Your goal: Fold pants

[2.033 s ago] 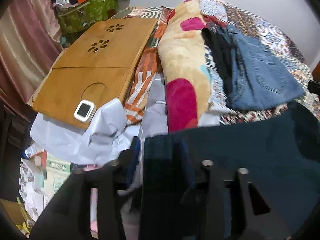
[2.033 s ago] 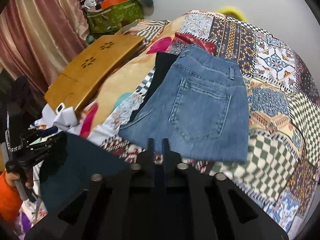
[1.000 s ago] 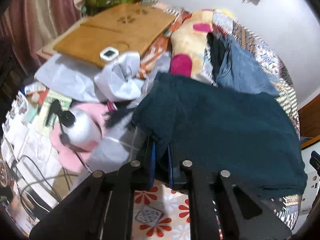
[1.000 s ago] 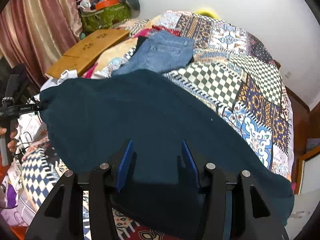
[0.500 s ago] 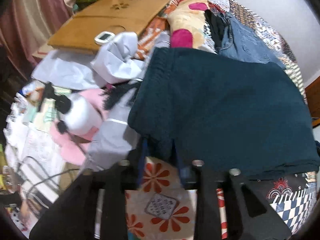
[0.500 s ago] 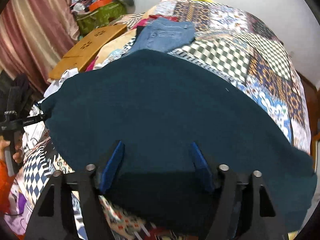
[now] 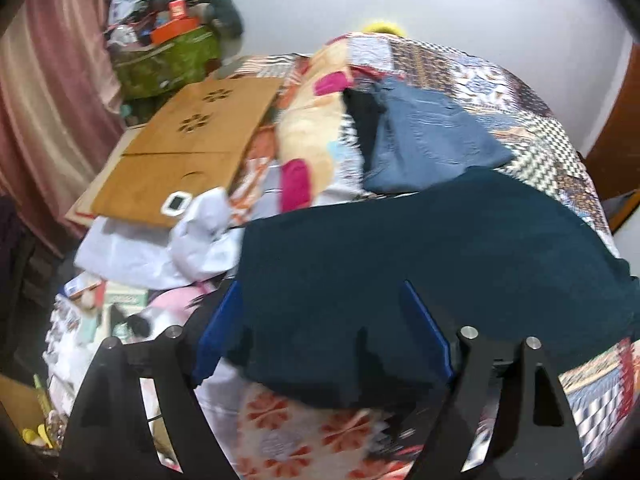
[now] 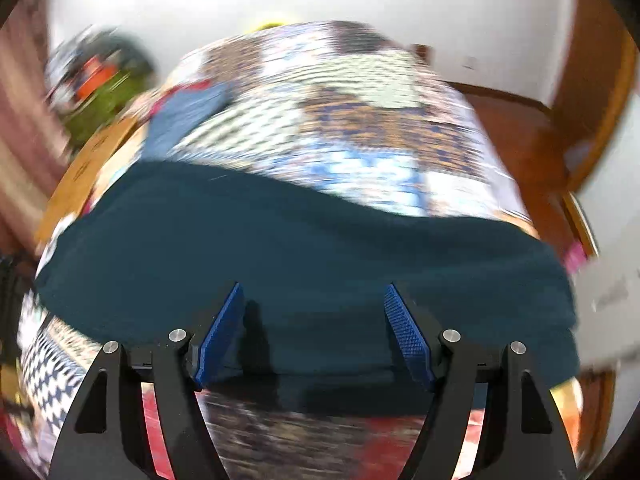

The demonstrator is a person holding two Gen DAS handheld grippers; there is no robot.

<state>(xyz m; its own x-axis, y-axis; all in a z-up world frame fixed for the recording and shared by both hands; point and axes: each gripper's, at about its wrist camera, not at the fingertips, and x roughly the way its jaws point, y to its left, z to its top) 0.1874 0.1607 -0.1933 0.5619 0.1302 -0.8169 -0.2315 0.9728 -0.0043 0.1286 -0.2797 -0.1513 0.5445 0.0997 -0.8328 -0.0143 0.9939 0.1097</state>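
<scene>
The dark teal pants (image 7: 420,264) lie spread across the middle of both views, just ahead of the left gripper (image 7: 320,332) and right gripper (image 8: 314,328), both spread wide, holding nothing.

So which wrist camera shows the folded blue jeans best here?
The left wrist view: the folded blue jeans lie sharp and almost whole on the quilt, behind the dark teal pants. The right wrist view shows only a motion-blurred blue patch at upper left.
</scene>
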